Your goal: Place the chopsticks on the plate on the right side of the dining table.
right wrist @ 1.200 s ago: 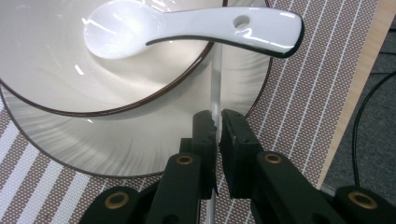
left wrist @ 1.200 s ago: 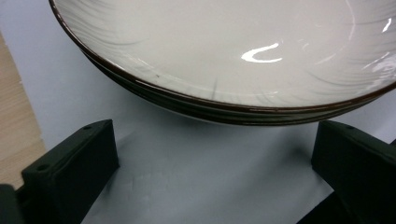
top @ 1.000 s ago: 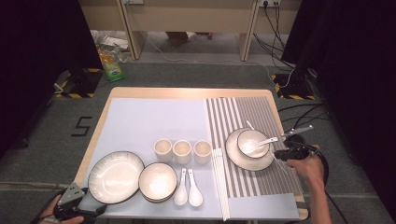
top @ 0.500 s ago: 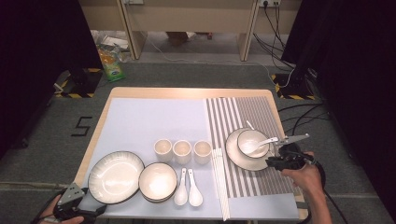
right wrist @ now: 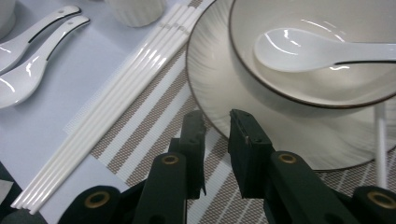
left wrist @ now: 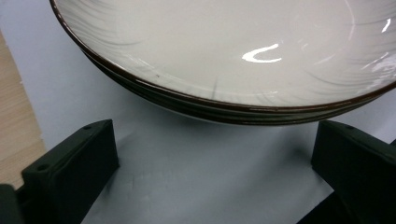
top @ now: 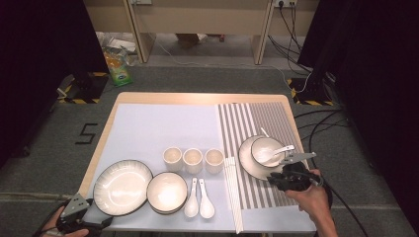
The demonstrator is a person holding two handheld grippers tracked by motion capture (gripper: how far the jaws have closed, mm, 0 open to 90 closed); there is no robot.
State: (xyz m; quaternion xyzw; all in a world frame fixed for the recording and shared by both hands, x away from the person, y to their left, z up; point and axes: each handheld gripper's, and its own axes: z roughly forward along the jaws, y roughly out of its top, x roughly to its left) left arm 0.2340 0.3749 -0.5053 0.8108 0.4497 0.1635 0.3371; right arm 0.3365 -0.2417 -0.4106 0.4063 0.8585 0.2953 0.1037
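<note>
My right gripper [top: 274, 178] hovers over the striped mat [top: 257, 118], just in front of a ribbed plate [top: 245, 163]. That plate carries a bowl [top: 264, 146] with a white spoon [top: 277, 150] lying in it. In the right gripper view the jaws [right wrist: 215, 126] stand narrowly apart with nothing between them; they have just been opening. The plate [right wrist: 210, 79], bowl [right wrist: 303, 74] and spoon [right wrist: 299, 49] lie right ahead of them. My left gripper [top: 99, 223] rests at the table's near left corner, jaws [left wrist: 215, 177] wide open, facing the rim of a large plate [top: 122, 186] [left wrist: 224, 56].
A stack of bowls [top: 167, 191], two spoons [top: 197, 198] and three cups [top: 193, 160] sit on the pale mat [top: 158, 128]. White chopsticks [top: 232, 192] [right wrist: 116, 121] lie along the mats' seam. A thin white stick [right wrist: 379, 140] rests on the ribbed plate's edge.
My right gripper has moved left and nearer, from beside the spoon handle to the front of the ribbed plate. The spoon stays in the bowl. The left gripper has not moved.
</note>
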